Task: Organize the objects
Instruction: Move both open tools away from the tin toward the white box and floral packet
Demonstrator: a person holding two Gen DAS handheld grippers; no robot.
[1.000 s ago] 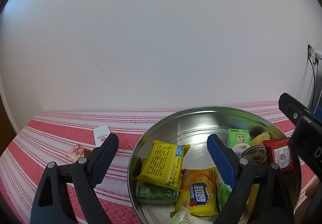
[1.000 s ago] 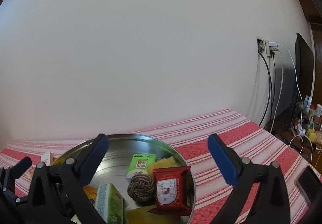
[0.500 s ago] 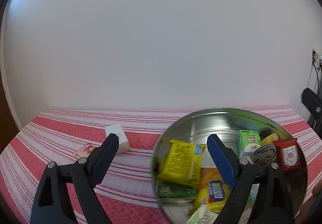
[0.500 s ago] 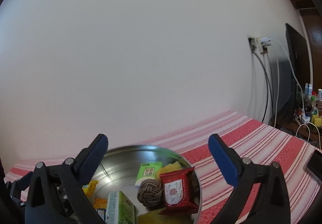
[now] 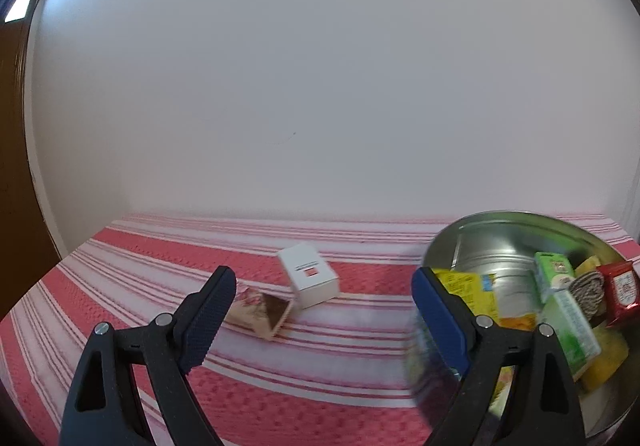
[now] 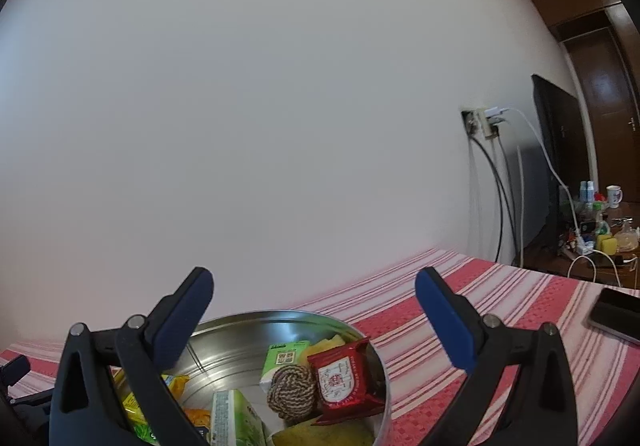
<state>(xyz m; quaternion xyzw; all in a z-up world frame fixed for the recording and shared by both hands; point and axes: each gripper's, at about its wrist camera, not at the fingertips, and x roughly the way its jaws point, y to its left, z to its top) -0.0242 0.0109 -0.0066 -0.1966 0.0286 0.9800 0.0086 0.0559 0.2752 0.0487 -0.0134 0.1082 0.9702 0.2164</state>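
Red-and-white striped cloth (image 5: 120, 278) is seen covering the table beneath a plain white wall (image 5: 320, 65). One round metal tin (image 6: 248, 330) is set on the cloth and is filled with snacks: one red packet (image 6: 340, 380), one knotted rope ball (image 6: 290, 390), two green cartons, the small one (image 6: 284, 360) standing at the back and the larger one (image 6: 236, 422) lying nearer the front, and one yellow packet (image 5: 468, 290) propped at the tin's left side; further yellow and orange wrappers are glimpsed underneath, too blurred and too hidden to be counted. Two items are left outside the tin, on the cloth to its left: one small white box (image 5: 310, 280) with a red mark, and one beige-and-brown sachet (image 5: 262, 312) lying just beside the box's near corner; whether they touch cannot be told. Both are framed between the fingers of the left gripper (image 5: 320, 310), whose jaws are spread wide with nothing held; it is poised short of them. The right gripper (image 6: 314, 316) is likewise spread wide and empty, held over the tin's near edge. One dark phone (image 6: 618, 314) is laid on the cloth at far right. One wall socket (image 6: 484, 121) with several cables is seen beside one dark screen (image 6: 560, 165).
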